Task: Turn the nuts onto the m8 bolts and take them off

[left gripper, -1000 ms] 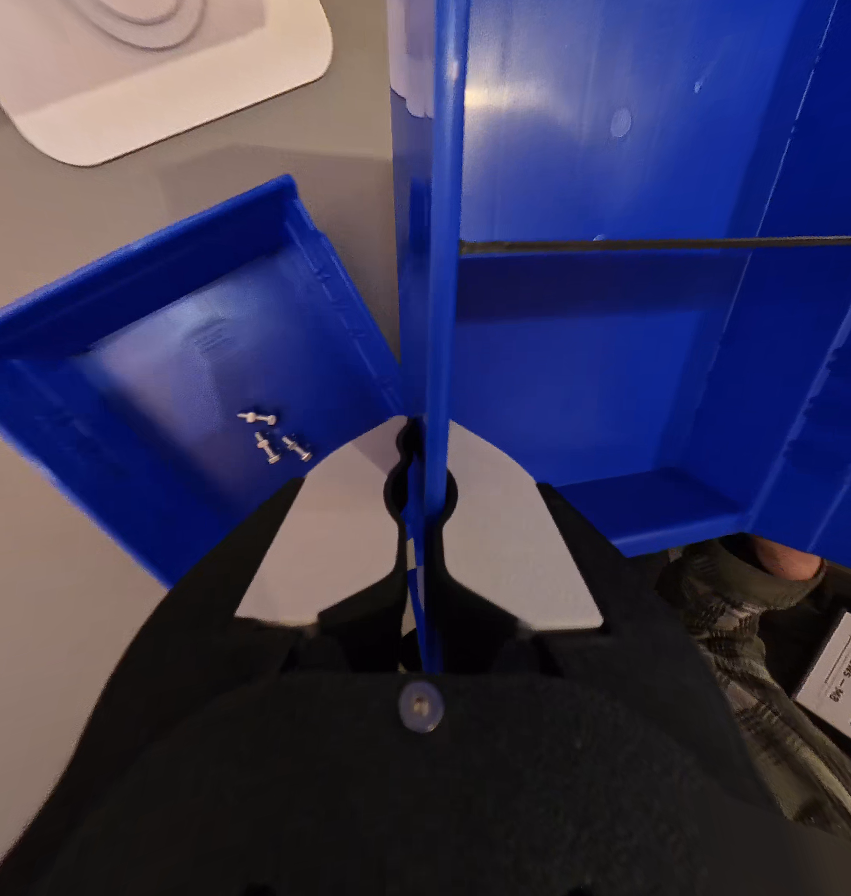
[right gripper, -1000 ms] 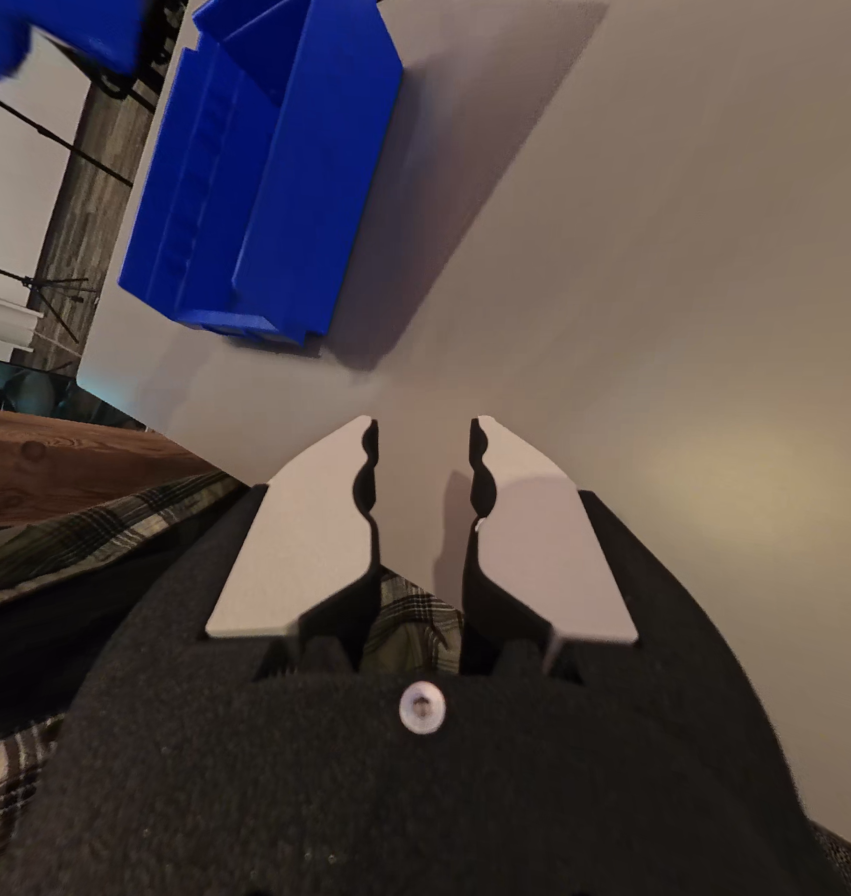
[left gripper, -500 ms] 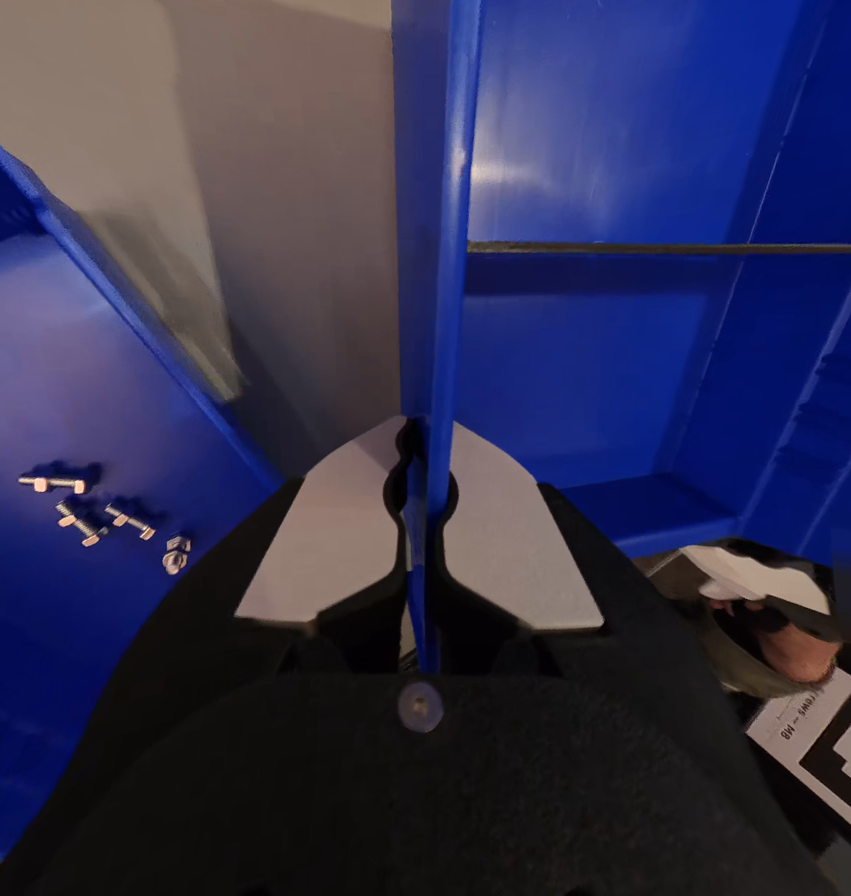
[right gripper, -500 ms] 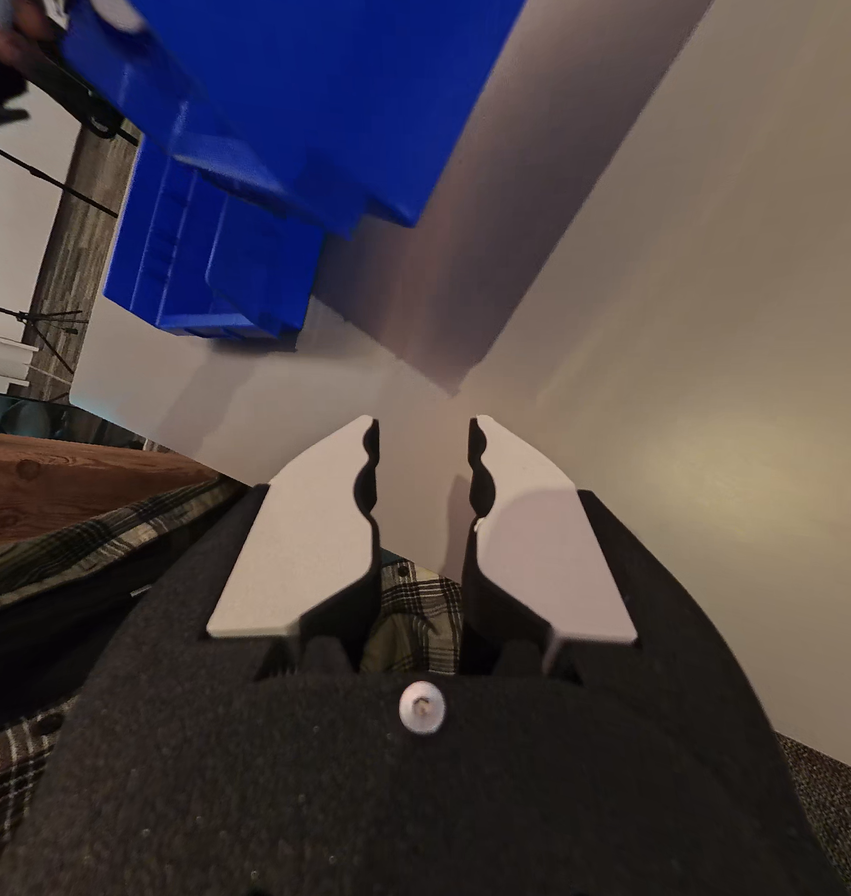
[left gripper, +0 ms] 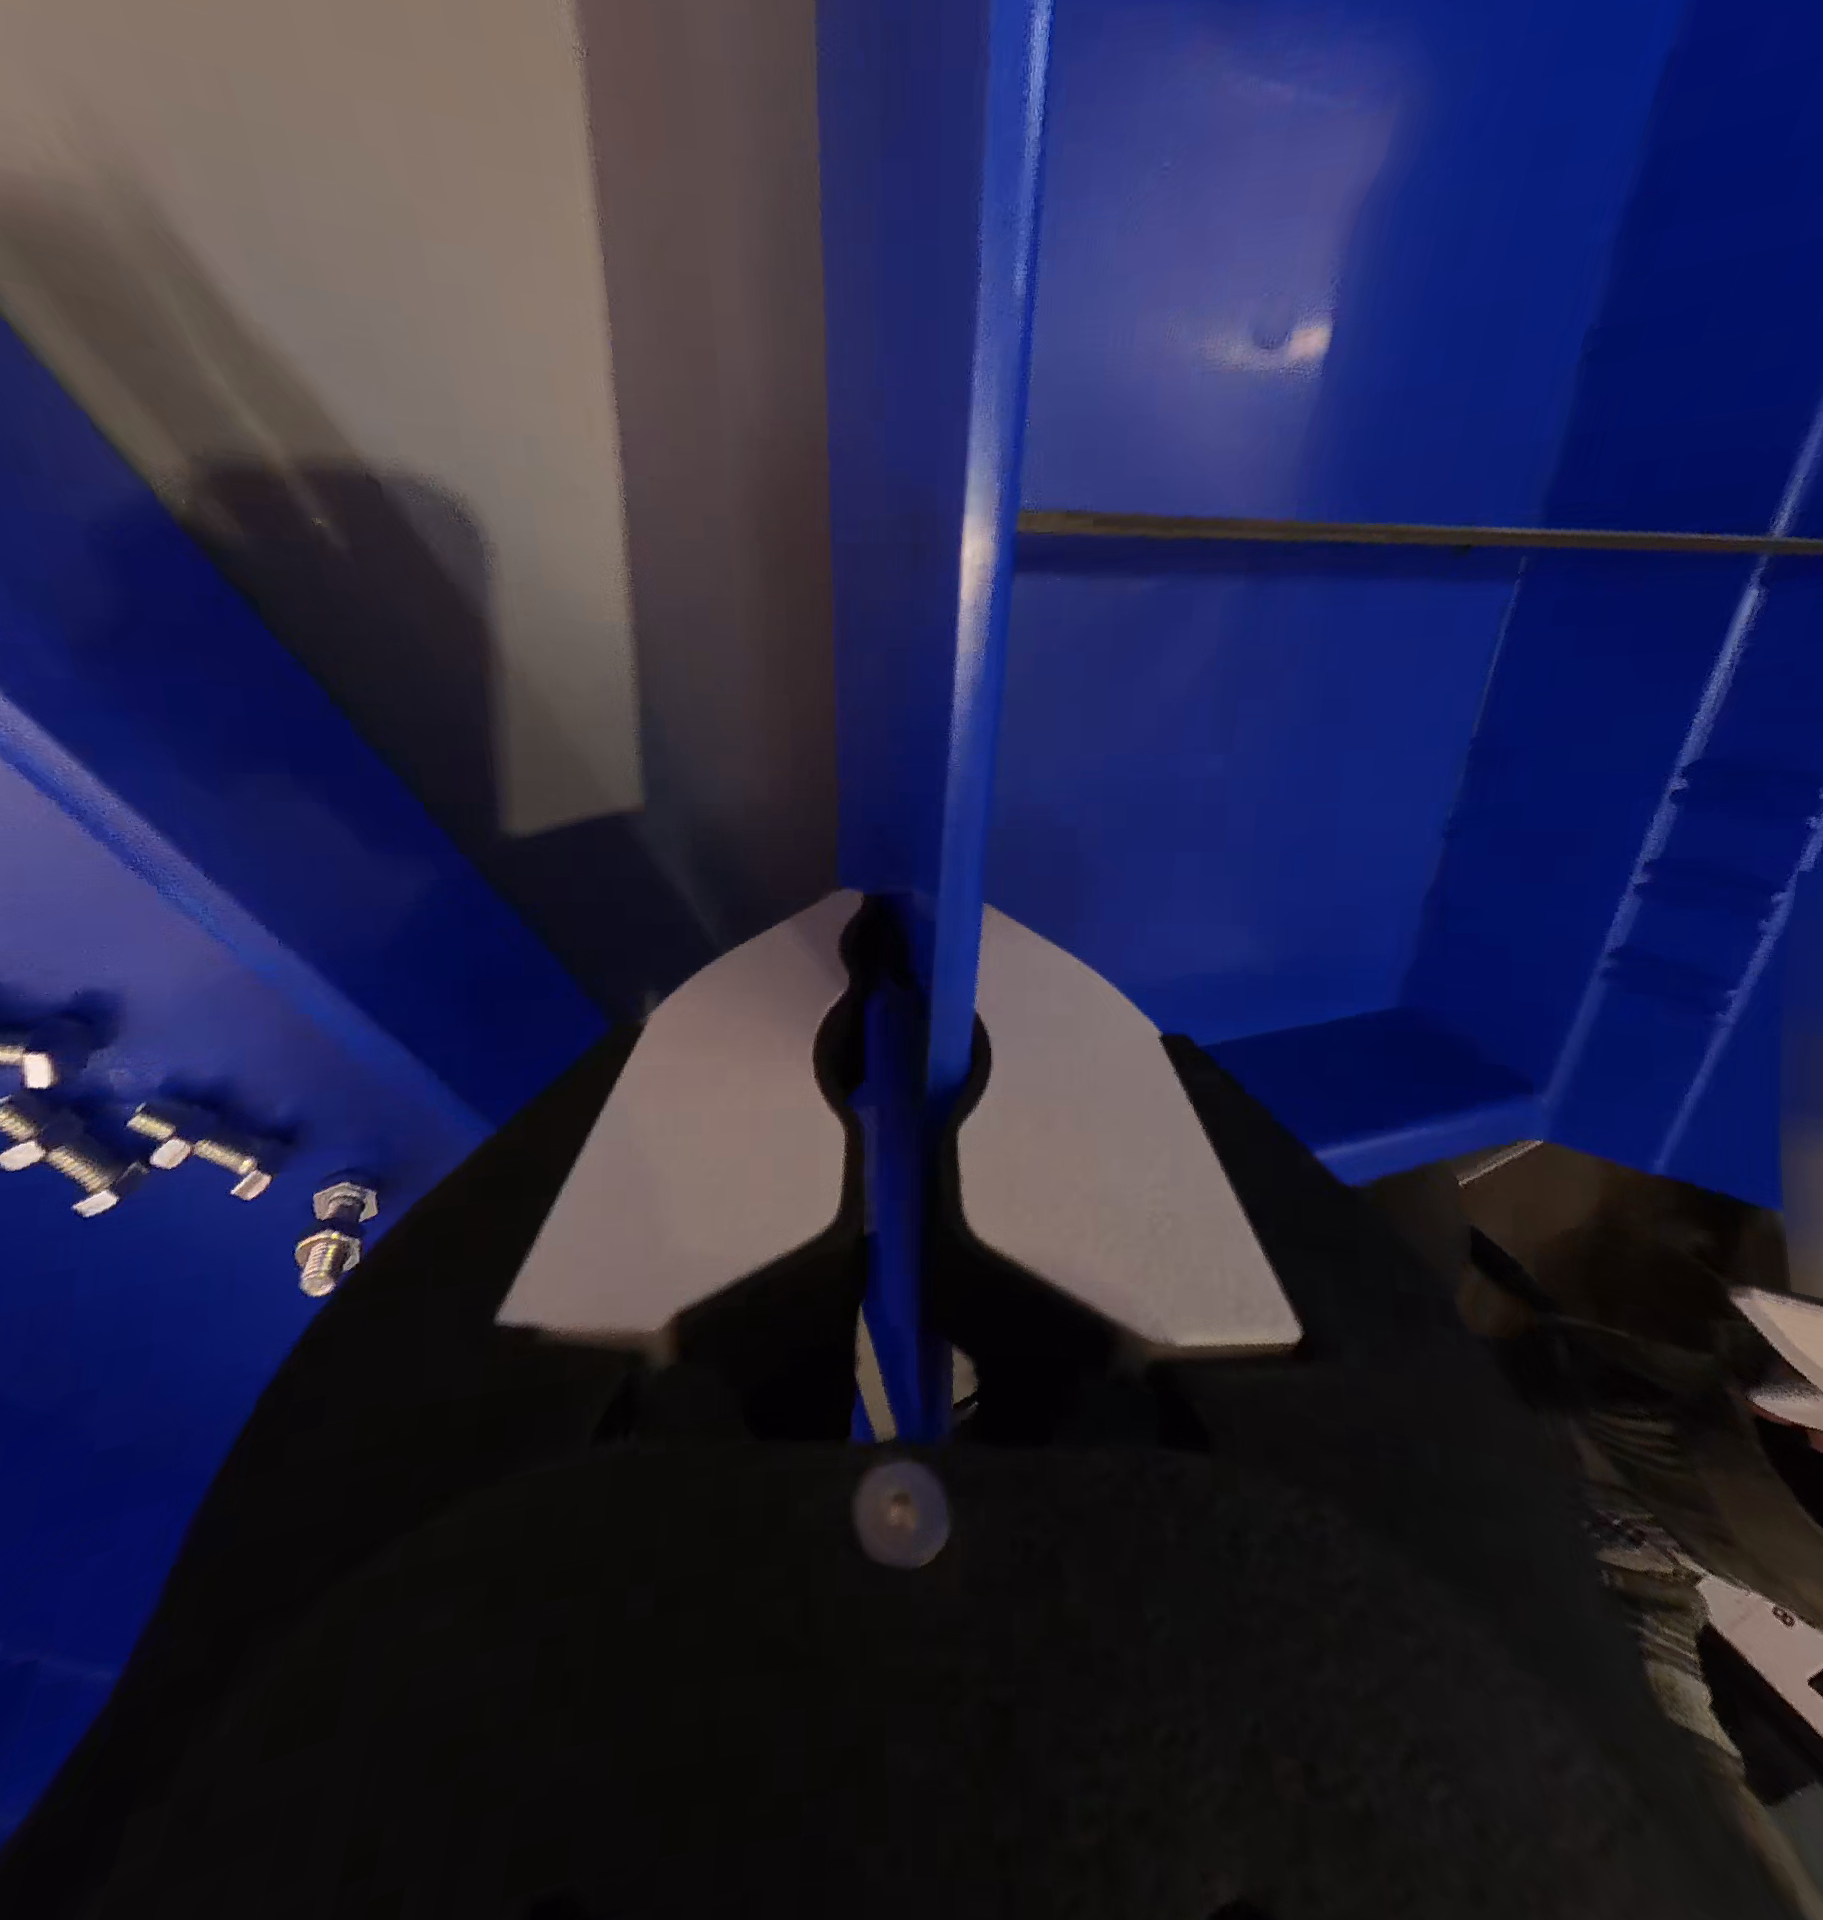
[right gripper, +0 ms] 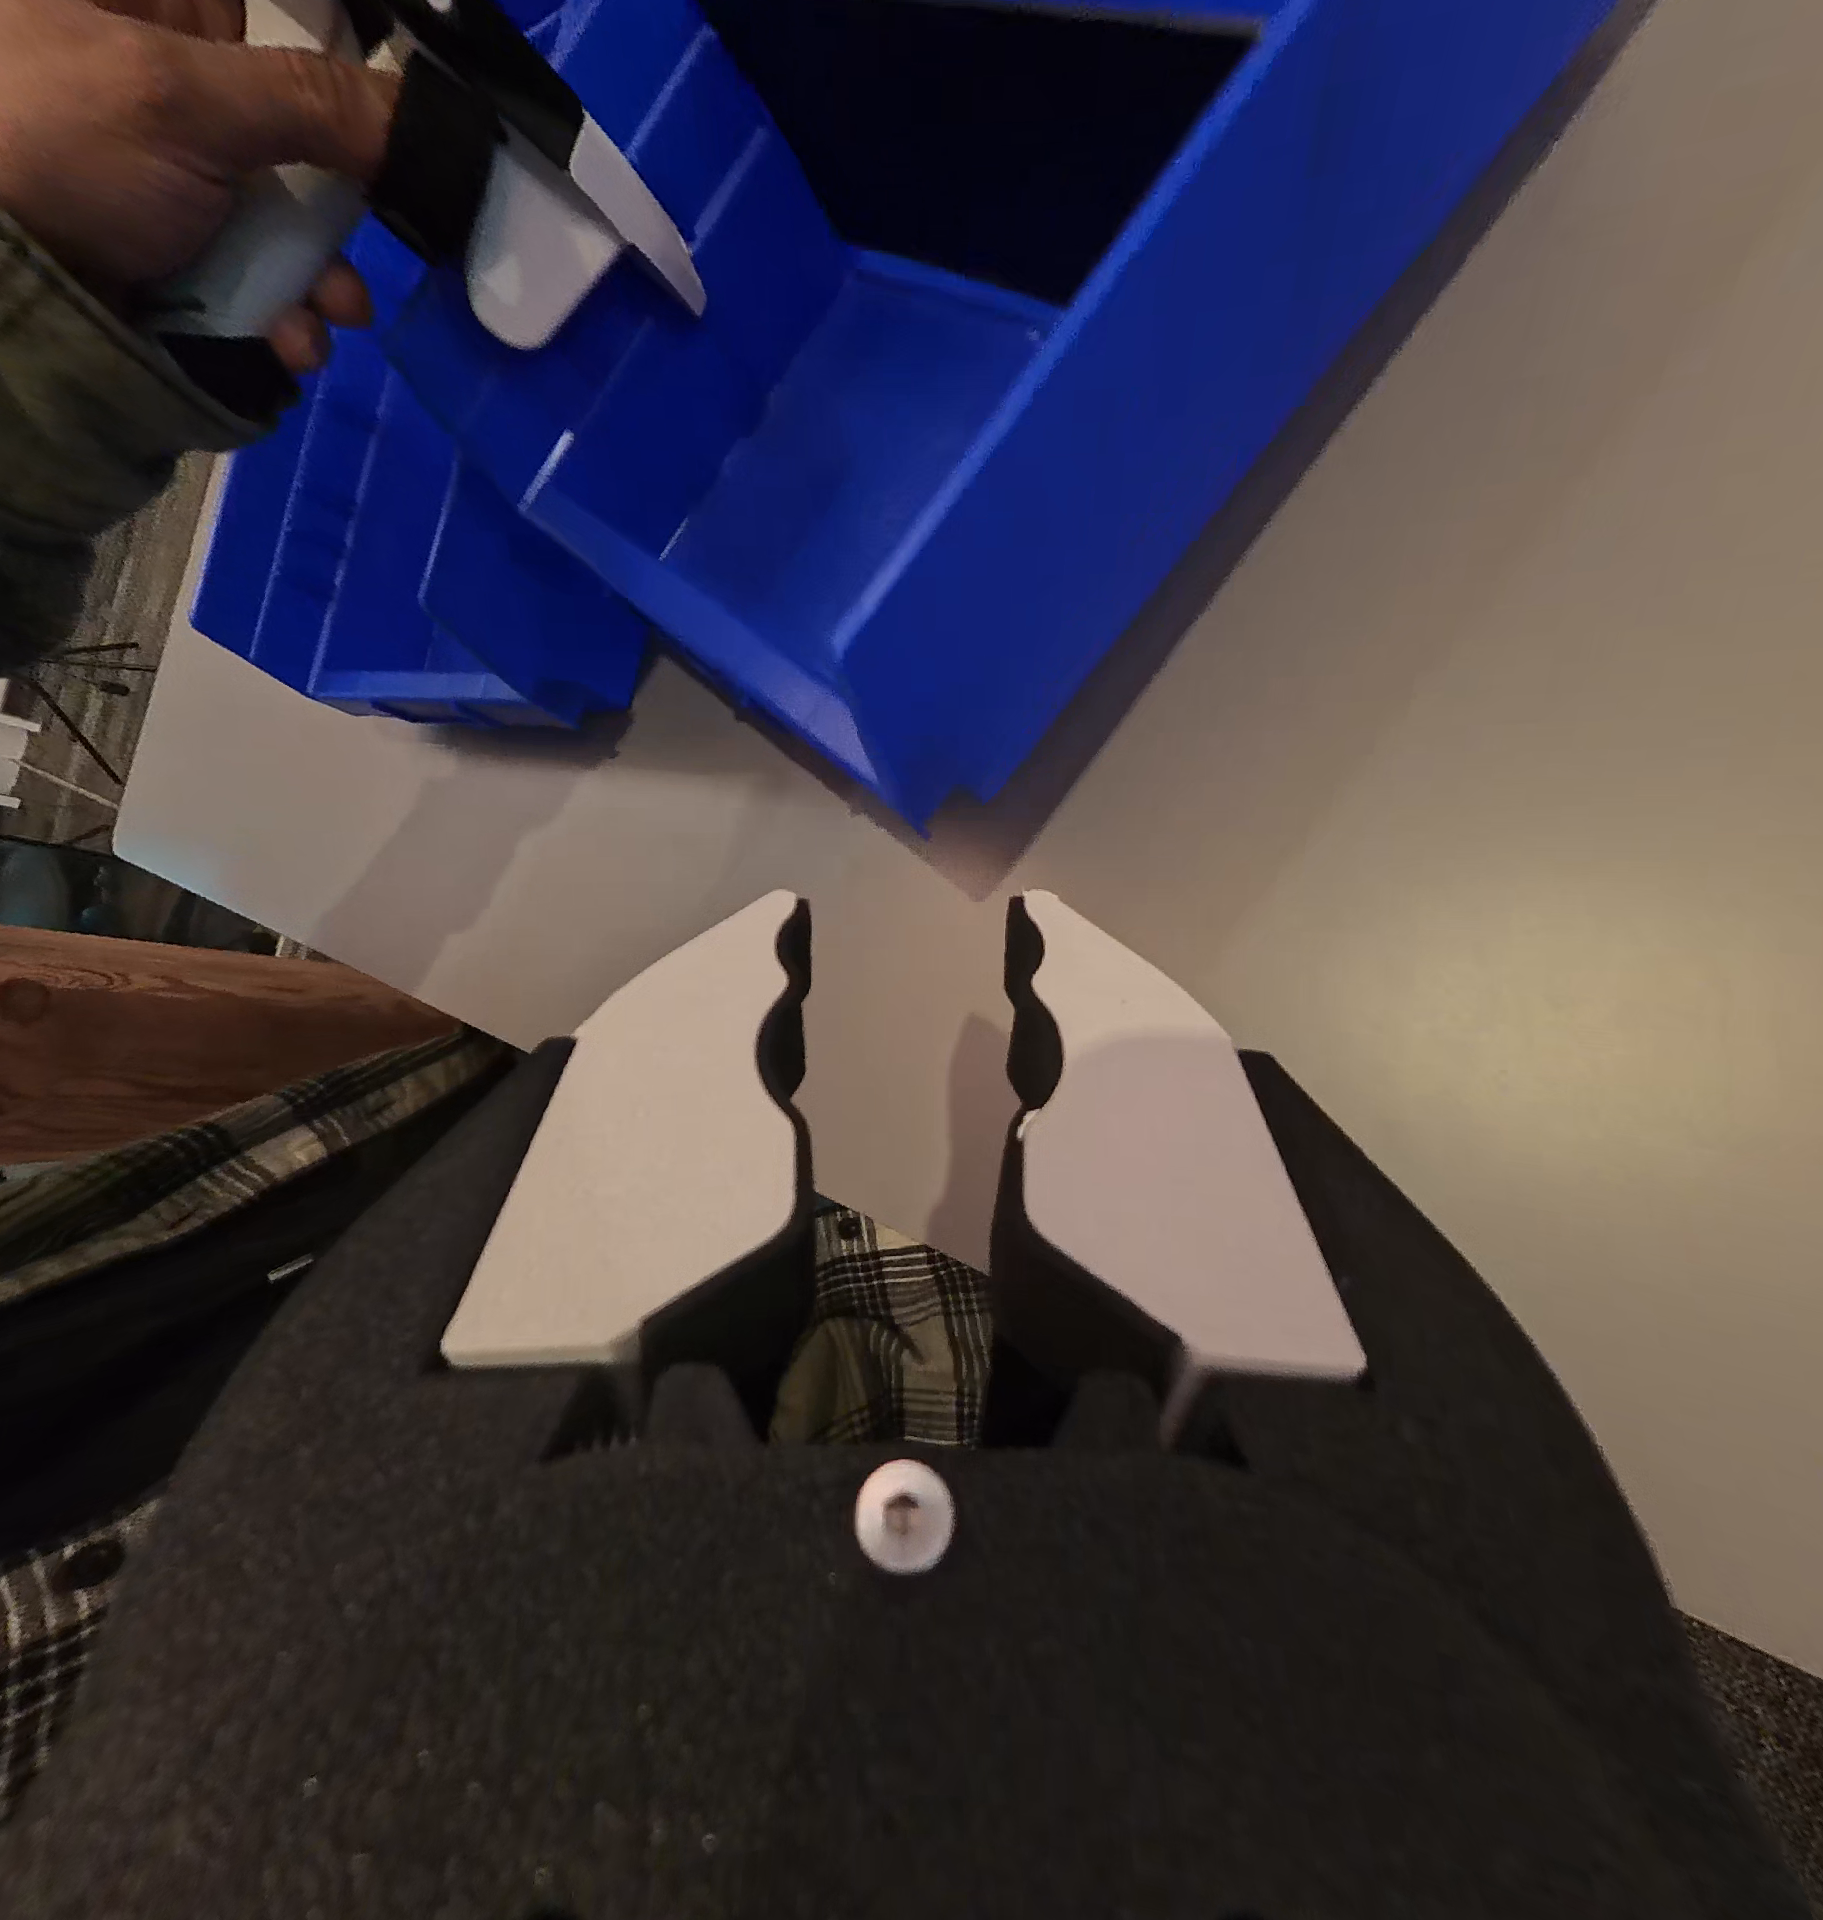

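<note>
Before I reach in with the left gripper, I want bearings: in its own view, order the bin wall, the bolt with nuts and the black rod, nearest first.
1. Bin wall, between the left gripper's fingers.
2. Bolt with nuts, lower left, in the other bin.
3. Black rod, upper right, across the held bin.

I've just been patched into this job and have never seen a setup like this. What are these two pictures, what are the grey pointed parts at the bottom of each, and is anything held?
There is no robot arm: a person carries a two-finger hand-held gripper in each hand, with a camera on each looking along its grey fingers. In the left wrist view, the left hand-held gripper has the side wall of an empty blue bin between its fingers. A second blue bin beside it holds small bolts, one carrying a nut. In the right wrist view, the right hand-held gripper is open and empty above the pale table.
</note>
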`<state>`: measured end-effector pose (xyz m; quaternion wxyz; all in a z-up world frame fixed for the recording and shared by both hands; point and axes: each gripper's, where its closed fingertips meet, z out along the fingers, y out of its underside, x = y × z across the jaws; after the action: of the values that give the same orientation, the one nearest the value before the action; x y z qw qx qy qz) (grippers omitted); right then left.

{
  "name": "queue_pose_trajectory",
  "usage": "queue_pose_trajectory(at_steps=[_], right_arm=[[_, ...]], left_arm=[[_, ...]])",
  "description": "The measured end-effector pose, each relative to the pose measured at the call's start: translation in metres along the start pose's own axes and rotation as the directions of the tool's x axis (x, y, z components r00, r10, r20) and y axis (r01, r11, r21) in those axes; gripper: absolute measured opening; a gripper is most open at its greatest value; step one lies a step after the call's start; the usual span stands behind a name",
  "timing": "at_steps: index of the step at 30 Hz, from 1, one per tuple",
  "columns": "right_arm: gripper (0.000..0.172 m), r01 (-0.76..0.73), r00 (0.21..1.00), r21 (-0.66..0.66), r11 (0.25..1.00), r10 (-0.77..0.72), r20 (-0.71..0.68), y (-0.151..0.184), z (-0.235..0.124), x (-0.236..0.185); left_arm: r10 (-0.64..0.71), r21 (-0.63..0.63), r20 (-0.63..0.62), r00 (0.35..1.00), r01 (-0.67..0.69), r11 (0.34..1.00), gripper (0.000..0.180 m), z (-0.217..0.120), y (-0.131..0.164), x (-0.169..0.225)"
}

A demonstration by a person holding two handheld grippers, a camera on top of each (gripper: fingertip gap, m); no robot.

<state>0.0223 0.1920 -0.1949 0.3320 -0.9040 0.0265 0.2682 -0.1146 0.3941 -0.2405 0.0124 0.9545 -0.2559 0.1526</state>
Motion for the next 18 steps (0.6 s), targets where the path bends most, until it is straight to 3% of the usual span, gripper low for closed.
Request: queue_pose_trajectory(at_steps=[10, 15, 18], right_arm=[[0.038, 0.026, 1.0, -0.008, 1.0, -0.026, -0.003, -0.007, 0.004, -0.007], [0.039, 0.037, 0.999, -0.01, 0.999, -0.037, -0.007, -0.009, 0.004, -0.01], [0.039, 0.045, 0.999, -0.01, 0.999, -0.045, -0.006, -0.01, 0.005, -0.012]], left_arm=[[0.025, 0.038, -0.153, 0.988, -0.019, 0.999, 0.026, 0.002, 0.0, 0.011], [0.067, 0.172, -0.241, 0.968, -0.026, 0.985, 0.031, -0.039, -0.014, 0.009], [0.091, 0.253, -0.262, 0.961, -0.022, 0.967, 0.044, -0.075, -0.015, -0.007]])
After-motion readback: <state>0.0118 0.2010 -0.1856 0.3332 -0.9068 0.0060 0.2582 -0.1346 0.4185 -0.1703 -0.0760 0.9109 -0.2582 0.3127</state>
